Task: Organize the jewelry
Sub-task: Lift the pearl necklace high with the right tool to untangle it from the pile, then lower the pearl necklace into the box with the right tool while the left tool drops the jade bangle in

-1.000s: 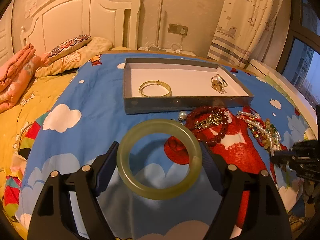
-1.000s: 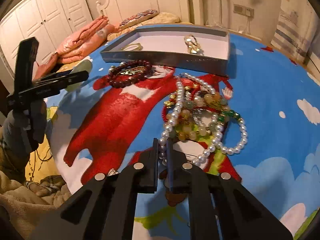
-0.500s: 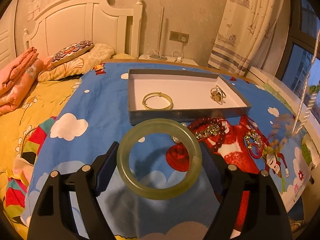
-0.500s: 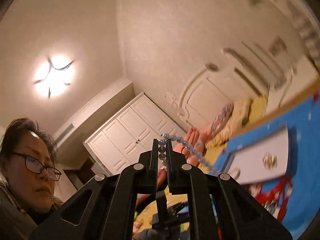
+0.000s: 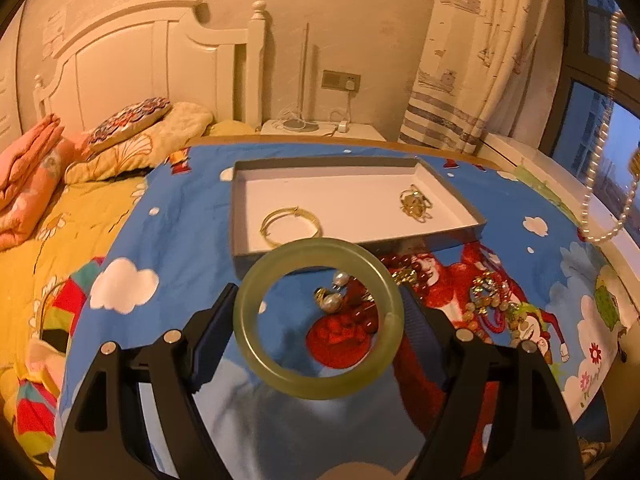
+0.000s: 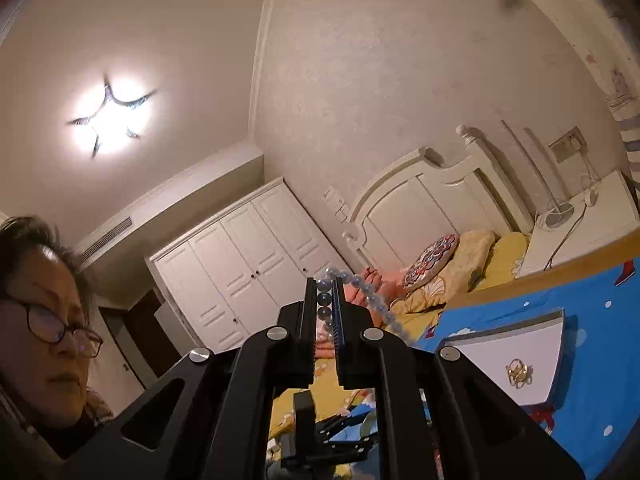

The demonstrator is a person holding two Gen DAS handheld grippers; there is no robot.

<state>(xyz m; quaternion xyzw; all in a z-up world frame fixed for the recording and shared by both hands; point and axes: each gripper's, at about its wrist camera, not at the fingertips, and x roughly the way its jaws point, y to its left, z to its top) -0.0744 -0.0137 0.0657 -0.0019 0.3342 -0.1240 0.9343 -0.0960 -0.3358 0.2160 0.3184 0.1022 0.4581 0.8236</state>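
Left gripper holds the jade-green bangle across its width, one pad pressing each side; the ring faces the camera, hole open to view, above the blue cartoon bedspread. Being round, it has no long axis to speak of.

Right gripper is clamped on the pearl strand, tilted up toward the ceiling; beads run between the pads and curl off to the right. In the left wrist view the same strand hangs at the far right edge against the window.

Grey shallow box lies on the bedspread, long side across the view, beyond the bangle. Inside: gold bangle at left, gold trinket at right (possibly a ring cluster; too small to tell).

Loose on the bedspread: pearl earrings seen through the bangle, dark red bead bracelet partly behind it, and a mixed bead tangle to the right.

Versus one second ago: the right gripper was low over the bead pile, now lifted with the pearl strand out of the pile. Left view sits higher; the box looks farther below. Bangle grip unchanged.

No legible writing or brand marks.
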